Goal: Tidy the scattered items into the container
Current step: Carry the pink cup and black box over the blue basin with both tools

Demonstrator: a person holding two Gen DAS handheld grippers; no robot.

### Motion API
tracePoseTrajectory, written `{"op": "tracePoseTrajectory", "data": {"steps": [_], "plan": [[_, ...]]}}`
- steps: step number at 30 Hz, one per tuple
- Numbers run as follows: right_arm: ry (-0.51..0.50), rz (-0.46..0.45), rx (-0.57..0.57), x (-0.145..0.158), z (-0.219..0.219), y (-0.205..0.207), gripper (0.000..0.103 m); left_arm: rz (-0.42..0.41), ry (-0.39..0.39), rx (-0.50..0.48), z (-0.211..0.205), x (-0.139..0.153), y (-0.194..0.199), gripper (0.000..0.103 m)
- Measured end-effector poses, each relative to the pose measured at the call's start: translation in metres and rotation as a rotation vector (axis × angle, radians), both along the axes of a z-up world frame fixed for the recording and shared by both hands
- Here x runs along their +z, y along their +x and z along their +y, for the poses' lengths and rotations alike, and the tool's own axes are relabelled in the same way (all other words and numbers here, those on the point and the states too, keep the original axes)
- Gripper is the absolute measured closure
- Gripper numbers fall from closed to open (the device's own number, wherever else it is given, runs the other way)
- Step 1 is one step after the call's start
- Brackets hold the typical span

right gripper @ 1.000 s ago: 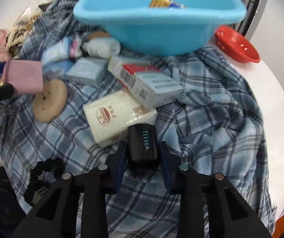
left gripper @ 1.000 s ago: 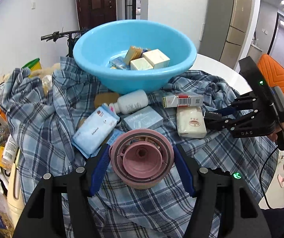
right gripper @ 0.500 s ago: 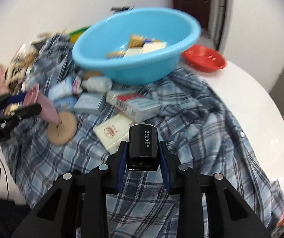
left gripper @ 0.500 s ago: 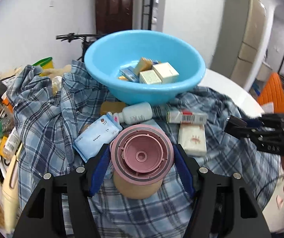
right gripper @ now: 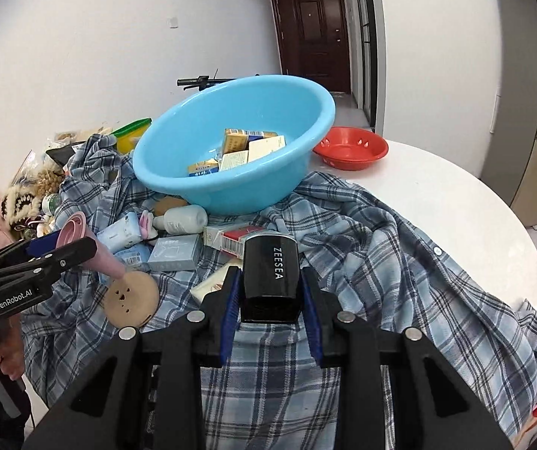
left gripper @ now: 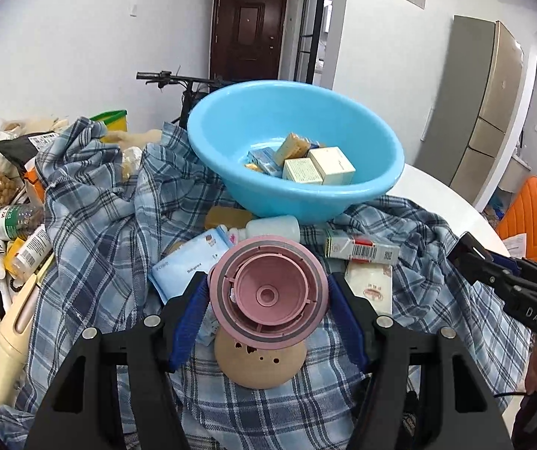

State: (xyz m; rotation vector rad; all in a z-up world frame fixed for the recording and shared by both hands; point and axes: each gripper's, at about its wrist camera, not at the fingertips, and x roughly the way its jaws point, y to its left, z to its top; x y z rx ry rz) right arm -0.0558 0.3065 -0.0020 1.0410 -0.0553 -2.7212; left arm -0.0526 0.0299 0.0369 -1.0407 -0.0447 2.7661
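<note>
Left hand-held gripper gripping pink cup; right hand-held gripper clamping black ZEESEA box, both facing blue basin.

The right hand-held gripper clamps a black box above a plaid shirt spread on the white bench. Beyond sits a blue basin holding small boxes. At left, the left hand-held gripper grips a pink cup.
</note>
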Motion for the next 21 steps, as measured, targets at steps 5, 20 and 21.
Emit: {"op": "tracePoseTrajectory", "data": {"steps": [5, 20, 21], "plan": [[0.003, 0.080, -0.013, 0.024, -0.004, 0.005, 0.074, 0.073, -0.032, 0.018, 0.006, 0.023, 0.001, 0.037], [-0.009, 0.423, -0.006, 0.146, -0.010, 0.048, 0.073, 0.374, -0.058, -0.004, 0.015, 0.149, 0.029, 0.042], [-0.011, 0.437, -0.004, 0.151, -0.011, 0.052, 0.074, 0.386, -0.058, -0.006, 0.015, 0.154, 0.032, 0.042]]}}
